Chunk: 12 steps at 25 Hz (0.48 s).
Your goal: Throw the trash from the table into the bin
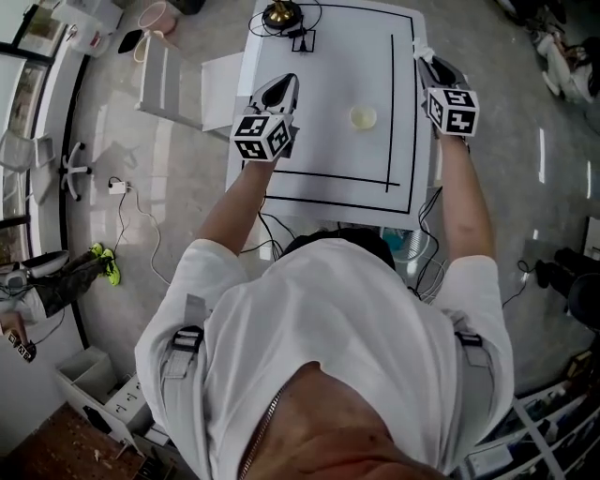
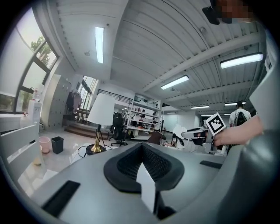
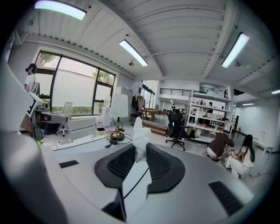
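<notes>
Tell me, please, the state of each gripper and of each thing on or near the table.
left gripper: jaws shut, nothing between them.
right gripper: jaws shut on the crumpled tissue.
crumpled tissue: gripped, held in the air.
pale round scrap: lying on the table, not gripped.
lamp: upright at the table's far edge.
pink bin: upright on the floor, top open.

No legible text, no readable signs
</notes>
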Motion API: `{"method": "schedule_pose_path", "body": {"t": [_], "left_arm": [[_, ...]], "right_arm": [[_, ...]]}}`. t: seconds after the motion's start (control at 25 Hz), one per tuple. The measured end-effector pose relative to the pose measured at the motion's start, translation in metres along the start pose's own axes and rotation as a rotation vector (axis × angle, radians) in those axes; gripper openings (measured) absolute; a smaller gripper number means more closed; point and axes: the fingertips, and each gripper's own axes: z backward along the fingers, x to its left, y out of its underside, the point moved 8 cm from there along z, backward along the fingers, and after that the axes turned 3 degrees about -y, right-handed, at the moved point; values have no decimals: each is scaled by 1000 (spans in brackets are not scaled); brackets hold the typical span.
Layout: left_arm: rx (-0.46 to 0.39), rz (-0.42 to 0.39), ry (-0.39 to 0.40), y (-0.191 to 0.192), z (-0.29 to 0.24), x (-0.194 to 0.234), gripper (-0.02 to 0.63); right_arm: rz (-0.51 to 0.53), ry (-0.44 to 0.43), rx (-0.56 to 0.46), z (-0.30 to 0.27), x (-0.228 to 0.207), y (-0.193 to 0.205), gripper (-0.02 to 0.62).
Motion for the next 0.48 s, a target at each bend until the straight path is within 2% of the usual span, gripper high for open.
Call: {"method": "schedule_pose_path", "body": {"t": [0.24, 0.48], "left_arm": [[-4, -20, 88, -3, 24, -33, 11], [-2, -40, 214, 5, 38, -83, 11]], "right_arm": [[-14, 88, -11, 83, 15, 8, 83], [-52, 210, -4, 178, 28, 43, 83]]}}
